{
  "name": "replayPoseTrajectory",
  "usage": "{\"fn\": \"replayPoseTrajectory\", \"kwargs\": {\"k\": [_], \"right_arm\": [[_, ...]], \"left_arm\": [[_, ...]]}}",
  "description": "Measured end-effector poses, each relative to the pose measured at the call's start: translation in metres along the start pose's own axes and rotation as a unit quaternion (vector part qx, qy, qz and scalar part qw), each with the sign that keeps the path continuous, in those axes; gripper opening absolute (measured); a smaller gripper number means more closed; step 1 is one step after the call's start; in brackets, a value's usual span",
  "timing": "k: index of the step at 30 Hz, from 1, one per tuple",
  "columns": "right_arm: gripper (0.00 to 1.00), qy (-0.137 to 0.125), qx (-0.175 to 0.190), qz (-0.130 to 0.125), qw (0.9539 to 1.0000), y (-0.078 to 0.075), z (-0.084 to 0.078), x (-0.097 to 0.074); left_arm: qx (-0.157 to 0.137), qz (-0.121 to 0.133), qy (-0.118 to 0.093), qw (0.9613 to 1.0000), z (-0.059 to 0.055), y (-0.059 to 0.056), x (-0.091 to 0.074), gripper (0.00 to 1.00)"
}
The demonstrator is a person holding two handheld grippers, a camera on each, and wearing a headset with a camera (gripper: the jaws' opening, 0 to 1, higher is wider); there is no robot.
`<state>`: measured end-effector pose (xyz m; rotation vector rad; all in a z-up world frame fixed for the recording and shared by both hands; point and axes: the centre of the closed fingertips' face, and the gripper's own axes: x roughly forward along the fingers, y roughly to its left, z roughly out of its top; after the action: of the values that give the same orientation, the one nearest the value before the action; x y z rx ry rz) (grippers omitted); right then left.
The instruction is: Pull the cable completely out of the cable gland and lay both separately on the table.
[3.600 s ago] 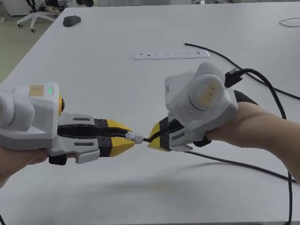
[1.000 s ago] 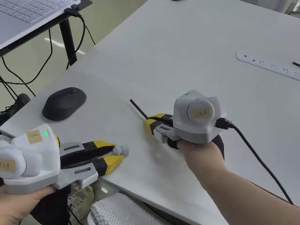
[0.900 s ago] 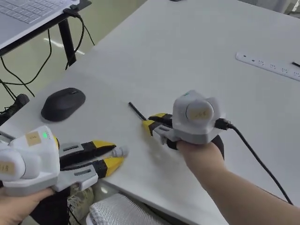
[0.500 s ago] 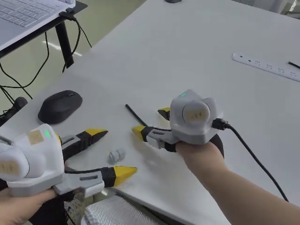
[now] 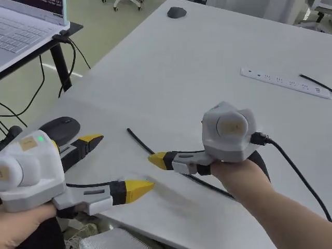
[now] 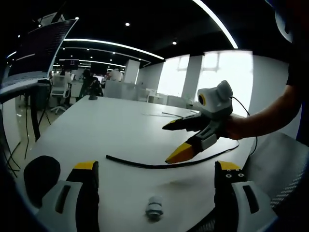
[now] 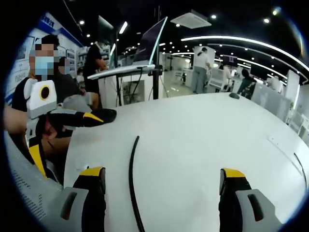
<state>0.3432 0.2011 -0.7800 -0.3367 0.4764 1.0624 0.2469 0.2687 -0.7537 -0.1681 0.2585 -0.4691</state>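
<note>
Cable (image 5: pixel 139 141) was joined to cable gland (image 6: pixel 154 209), now pulled out. Both dropped on table (image 5: pixel 207 62), near left corner. Left gripper (image 5: pixel 122 161) and right gripper (image 7: pixel 162 174) went from clamped to jaws wide apart.

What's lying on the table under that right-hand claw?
A black cable lies flat on the white table and passes beneath the open right claw. In the head view a short stretch of it is covered by the claw itself, so that part cannot be seen.
</note>
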Motion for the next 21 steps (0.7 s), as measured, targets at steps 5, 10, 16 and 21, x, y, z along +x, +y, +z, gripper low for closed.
{"fn": "replayPoseTrajectory", "kwargs": {"k": [5,10,16,21], "right_arm": [[0.99,0.007,-0.001,-0.016,0.9998,-0.026,-0.009,-0.040],[0.99,0.003,0.020,-0.051,0.9985,-0.058,-0.025,-0.093],[0.99,0.028,0.018,-0.093,0.9951,-0.092,-0.057,-0.158],[0.99,0.043,0.044,-0.136,0.9888,-0.121,-0.091,-0.214]], "left_arm": [[0.011,-0.013,0.015,0.9998,0.010,-0.012,0.012,0.99],[0.032,-0.031,0.006,0.9990,0.028,-0.028,0.032,0.99],[0.046,-0.058,0.019,0.9971,0.040,-0.055,0.057,0.99],[0.063,-0.075,0.028,0.9948,0.048,-0.077,0.078,0.99]]}}
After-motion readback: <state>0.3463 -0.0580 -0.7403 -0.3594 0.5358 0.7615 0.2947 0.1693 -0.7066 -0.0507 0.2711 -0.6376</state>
